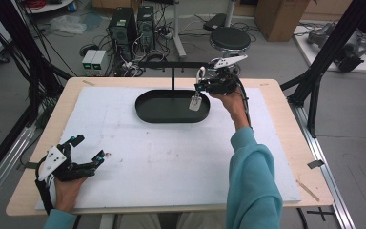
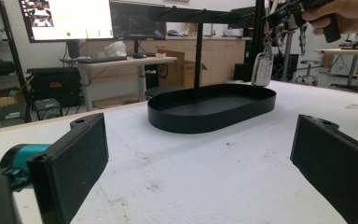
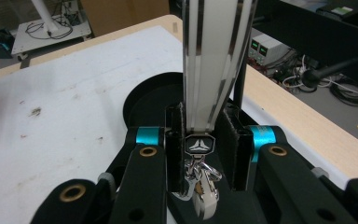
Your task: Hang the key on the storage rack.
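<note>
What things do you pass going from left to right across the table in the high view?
Left tongs → black oval tray → car key hanging over the tray → right tongs holding the key's strap.

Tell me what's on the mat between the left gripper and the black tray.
Nothing: the high view shows bare white mat between the left gripper and the black tray.
</note>
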Demonstrator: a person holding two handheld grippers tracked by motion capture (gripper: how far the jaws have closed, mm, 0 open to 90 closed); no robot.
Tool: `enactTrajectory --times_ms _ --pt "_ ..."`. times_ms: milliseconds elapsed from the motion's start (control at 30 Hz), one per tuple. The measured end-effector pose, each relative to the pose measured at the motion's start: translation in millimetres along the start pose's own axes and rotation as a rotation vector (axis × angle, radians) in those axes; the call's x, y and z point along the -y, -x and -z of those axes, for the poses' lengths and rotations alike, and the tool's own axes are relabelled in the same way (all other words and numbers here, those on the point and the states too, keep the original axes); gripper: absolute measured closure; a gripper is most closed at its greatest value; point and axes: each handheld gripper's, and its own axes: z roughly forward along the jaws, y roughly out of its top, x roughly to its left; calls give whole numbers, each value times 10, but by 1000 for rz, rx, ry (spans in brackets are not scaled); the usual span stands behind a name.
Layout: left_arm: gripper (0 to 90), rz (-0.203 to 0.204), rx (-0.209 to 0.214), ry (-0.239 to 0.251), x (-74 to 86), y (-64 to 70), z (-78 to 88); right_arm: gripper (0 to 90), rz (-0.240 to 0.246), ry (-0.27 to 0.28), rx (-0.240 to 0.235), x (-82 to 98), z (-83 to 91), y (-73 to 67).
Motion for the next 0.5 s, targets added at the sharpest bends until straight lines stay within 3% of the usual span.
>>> enactTrajectory --times_ms 500 --pt "45 -4 -1 -1 -1 0 3 745 -53 21 31 115 -167 170"
